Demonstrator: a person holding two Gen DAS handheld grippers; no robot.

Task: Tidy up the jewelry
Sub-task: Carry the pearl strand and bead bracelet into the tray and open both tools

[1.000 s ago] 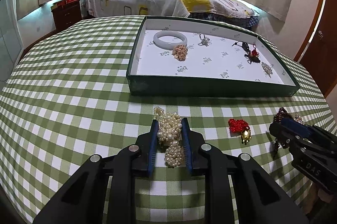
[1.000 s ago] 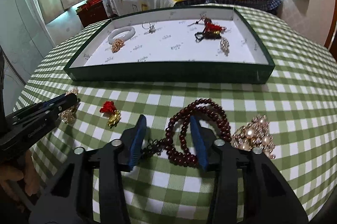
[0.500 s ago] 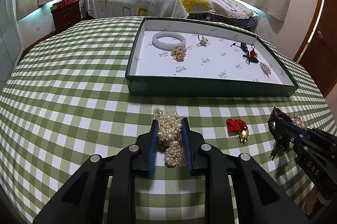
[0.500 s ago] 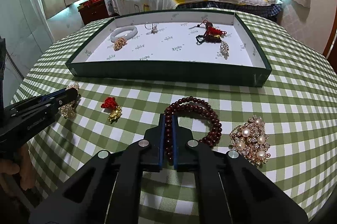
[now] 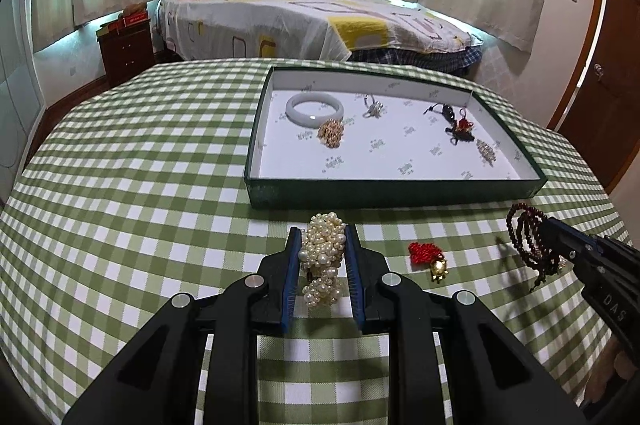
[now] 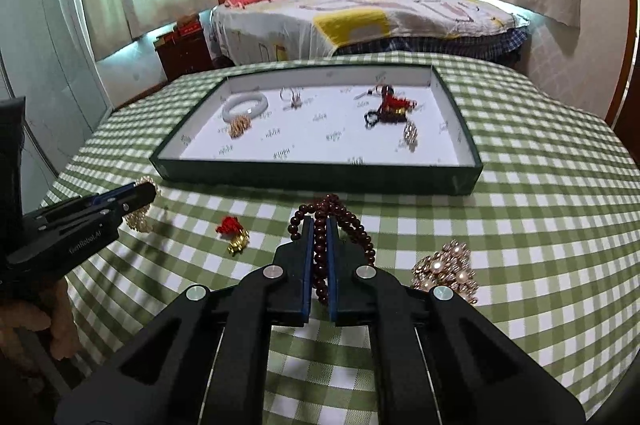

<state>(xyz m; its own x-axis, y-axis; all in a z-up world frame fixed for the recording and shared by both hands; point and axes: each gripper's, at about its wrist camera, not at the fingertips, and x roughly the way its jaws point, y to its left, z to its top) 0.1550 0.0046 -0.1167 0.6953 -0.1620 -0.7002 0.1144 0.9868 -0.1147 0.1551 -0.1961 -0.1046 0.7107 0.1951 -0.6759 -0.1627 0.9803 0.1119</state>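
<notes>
My left gripper is shut on a white pearl bracelet and holds it above the checked tablecloth; it also shows in the right wrist view. My right gripper is shut on a dark red bead string, lifted off the cloth; the string also shows in the left wrist view. A green tray with a white floor lies ahead and holds a white bangle, a gold piece, a ring, a red-black charm and a brooch.
A red-knot gold charm lies on the cloth between the grippers. A pearl-and-gold brooch lies right of my right gripper. A bed and a nightstand stand behind the round table.
Both grippers have risen with their loads. The right gripper closed on the bead string and lifted it. The pearl bracelet came off the cloth in the left gripper.
</notes>
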